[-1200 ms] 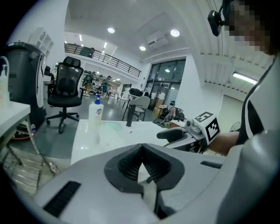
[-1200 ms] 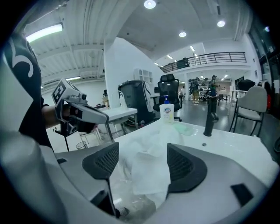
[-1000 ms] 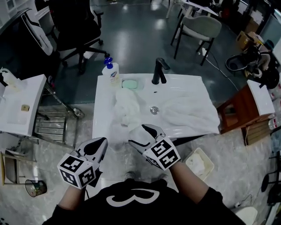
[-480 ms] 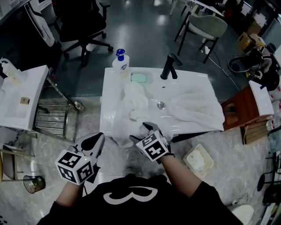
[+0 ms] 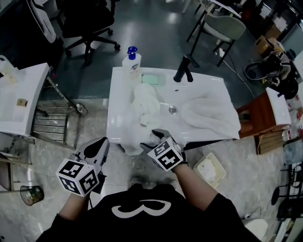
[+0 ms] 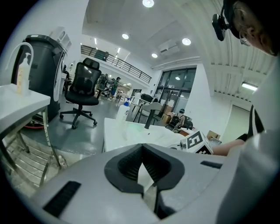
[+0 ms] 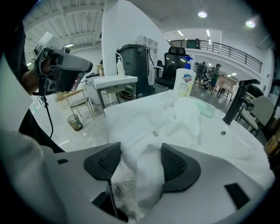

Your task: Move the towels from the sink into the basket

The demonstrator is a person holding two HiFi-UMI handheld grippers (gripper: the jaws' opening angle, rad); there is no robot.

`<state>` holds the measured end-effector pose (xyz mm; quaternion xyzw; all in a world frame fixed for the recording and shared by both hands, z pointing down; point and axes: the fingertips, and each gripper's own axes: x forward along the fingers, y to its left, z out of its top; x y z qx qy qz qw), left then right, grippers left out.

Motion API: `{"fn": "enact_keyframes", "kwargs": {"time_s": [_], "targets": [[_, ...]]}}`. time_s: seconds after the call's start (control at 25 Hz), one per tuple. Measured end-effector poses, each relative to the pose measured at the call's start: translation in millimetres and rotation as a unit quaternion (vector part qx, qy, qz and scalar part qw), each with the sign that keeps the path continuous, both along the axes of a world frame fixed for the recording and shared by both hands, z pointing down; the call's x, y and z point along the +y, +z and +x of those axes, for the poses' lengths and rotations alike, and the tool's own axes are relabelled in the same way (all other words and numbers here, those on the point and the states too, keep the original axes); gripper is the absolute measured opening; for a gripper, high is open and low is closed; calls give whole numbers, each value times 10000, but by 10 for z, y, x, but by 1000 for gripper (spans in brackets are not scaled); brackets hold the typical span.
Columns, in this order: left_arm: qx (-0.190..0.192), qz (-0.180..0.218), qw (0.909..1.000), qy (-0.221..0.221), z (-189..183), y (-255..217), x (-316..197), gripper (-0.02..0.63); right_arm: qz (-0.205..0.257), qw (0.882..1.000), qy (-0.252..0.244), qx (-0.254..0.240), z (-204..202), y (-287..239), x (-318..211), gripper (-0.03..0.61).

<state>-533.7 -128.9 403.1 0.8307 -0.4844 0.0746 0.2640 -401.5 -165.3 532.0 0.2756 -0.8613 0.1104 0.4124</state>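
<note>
White towel [image 5: 146, 99] at the sink [image 5: 116, 127] edge sits between right gripper [image 5: 154, 137] fingers, just closing, not yet clamped; I'd bite deep. Left gripper [image 5: 97, 144] fingers clenched, empty.

Open-plan office or lab hall, with a swivel chair [image 6: 85, 92], mezzanine railing [image 6: 127, 68], ceiling lights [image 6: 148, 3] and a freestanding white sink [image 5: 118, 113].

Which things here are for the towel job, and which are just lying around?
For the job: crumpled towel, spread towel, sink, basket, right hand-held gripper, whose jaws have just been closing with the crumpled towel between them.
Just lying about: soap bottle, green soap, tap, office chair.
</note>
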Motion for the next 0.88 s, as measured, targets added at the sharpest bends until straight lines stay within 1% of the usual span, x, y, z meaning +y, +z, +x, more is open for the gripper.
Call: {"fn": "enact_keyframes", "kwargs": {"time_s": [0.28,0.4,0.48,0.56,0.64,0.76,0.88], "targets": [[79,-69,9999,46,48,61,-18,6,94,9997,-230,-13,-39,-26,92,195],[85,-97,9998,124,132,83,-23,6,-40,9996,-212,-206,-49,-44,126,116],[90,-108,9997,181,196,78,-27,6,-238,9986,-71,-471,-39,-62,131,77],[74,-105,9996,237,259,62,-32,6,-419,9963,76,-745,-23,-81,120,60],[51,-110,9995,293,326,51,-33,6,-525,9943,165,-916,-1,-94,112,54],[31,-122,9993,350,422,42,-38,6,-600,9912,291,-1139,49,-162,94,51],[15,-114,9993,348,485,18,-62,6,-570,9882,363,-1373,110,-314,75,49]]}}
